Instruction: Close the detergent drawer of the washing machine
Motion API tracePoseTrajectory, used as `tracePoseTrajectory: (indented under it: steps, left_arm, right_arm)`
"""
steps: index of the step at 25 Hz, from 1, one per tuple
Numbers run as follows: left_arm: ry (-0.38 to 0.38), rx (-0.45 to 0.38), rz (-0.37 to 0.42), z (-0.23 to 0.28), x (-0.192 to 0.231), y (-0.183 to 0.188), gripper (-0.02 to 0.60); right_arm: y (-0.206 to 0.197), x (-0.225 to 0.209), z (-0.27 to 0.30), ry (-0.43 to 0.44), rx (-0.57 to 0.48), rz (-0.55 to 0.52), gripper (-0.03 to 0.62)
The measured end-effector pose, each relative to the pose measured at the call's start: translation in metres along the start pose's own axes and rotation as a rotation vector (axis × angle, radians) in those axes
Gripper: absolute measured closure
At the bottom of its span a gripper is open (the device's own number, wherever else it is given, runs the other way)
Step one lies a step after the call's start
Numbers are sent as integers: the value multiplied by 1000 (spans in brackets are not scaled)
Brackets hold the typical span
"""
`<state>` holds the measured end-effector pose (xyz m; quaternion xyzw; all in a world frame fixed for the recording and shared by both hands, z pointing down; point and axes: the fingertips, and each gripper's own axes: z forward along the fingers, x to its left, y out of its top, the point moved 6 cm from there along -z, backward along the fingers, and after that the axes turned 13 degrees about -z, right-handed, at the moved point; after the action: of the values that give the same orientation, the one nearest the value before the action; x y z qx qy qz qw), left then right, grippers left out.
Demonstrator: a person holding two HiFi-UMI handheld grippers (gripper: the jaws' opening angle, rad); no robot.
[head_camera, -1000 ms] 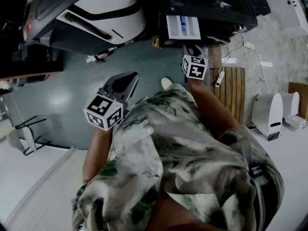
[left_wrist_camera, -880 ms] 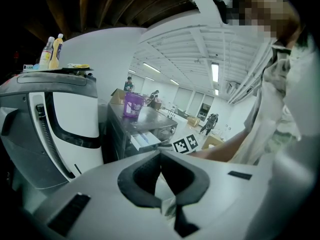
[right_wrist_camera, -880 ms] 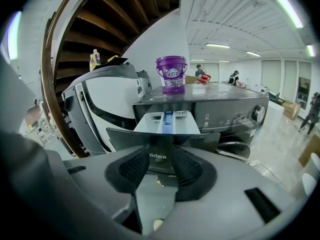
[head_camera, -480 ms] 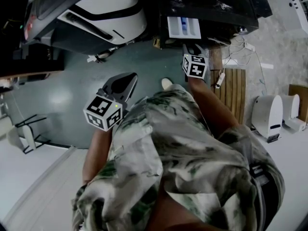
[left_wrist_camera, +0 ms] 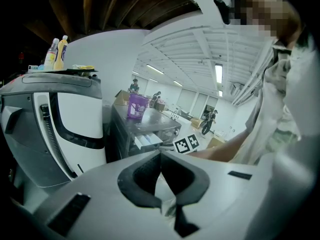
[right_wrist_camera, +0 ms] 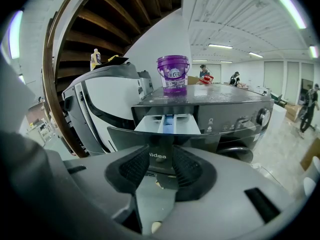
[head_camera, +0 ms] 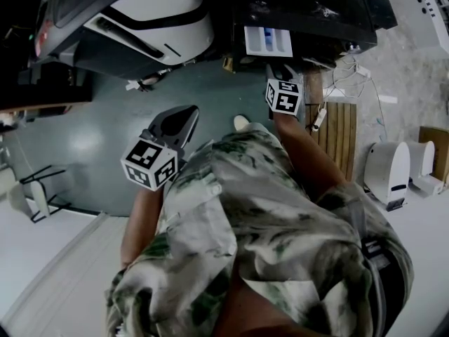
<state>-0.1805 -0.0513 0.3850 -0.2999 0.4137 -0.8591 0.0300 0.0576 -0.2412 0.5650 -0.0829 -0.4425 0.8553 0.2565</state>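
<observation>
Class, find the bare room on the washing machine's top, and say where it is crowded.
Bare: the washing machine top right of the purple bucket, above the dial. Crowded: in front, where the open detergent drawer juts toward the right gripper.

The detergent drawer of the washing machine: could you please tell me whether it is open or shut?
Open. The detergent drawer juts out from the washing machine, its white compartments and blue insert exposed.
</observation>
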Motion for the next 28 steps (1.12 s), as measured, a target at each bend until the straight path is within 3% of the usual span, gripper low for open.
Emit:
tracePoseTrajectory:
  steps: [28]
  left_arm:
    - [35,-13,-17,4,5,5,558]
  right_arm:
    - [13,-8,19,11,-9,-4,436]
